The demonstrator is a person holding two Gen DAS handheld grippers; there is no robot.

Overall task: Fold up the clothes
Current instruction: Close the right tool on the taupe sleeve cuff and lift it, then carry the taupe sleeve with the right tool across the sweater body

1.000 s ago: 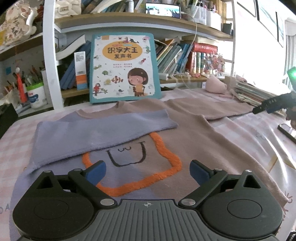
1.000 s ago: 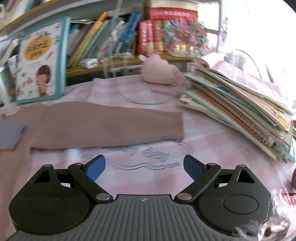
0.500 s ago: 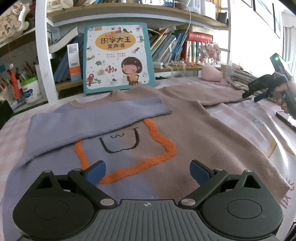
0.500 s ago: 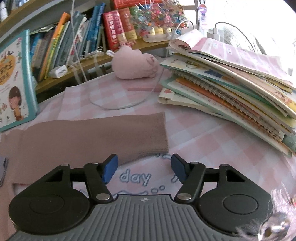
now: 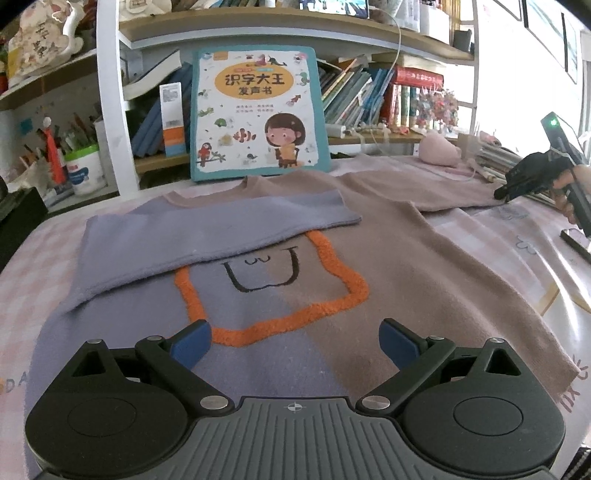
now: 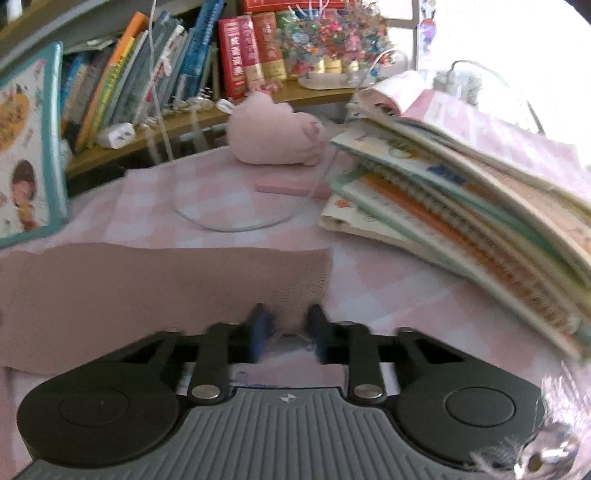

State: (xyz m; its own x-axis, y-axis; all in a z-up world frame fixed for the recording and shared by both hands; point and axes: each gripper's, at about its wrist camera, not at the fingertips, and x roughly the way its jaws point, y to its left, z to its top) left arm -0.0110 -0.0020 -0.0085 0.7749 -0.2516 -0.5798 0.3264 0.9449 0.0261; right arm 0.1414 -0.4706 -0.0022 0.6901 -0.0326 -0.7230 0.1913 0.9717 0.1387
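On the pink checked tablecloth (image 5: 517, 236): a sweater (image 5: 388, 280) lies flat, front up, half lilac and half brown, with an orange outline and a stitched face on the chest.
Lilac sleeve (image 5: 207, 236): folded across the chest, its cuff near the middle, covering the top of the orange outline.
Brown sleeve (image 6: 147, 284): stretched straight out to the side, cuff end toward the book pile (image 6: 461, 206).
Left gripper (image 5: 293, 339): held low over the hem, its blue pads (image 5: 190, 341) set wide apart with nothing between them.
Right gripper (image 6: 286, 325): down at the brown sleeve's cuff, jaws drawn nearly together with the cuff's near edge between the pads; whether they already pinch the cloth I cannot tell. In the left wrist view it shows at the far right edge (image 5: 524, 181), tips at the sleeve end.
Behind the sweater: a picture book (image 5: 258, 114) stands upright against the shelf (image 5: 332, 33).
Beyond the brown sleeve: a pink plush (image 6: 273, 129) beside the book pile, and a white cable (image 6: 229, 221) looped on the cloth.
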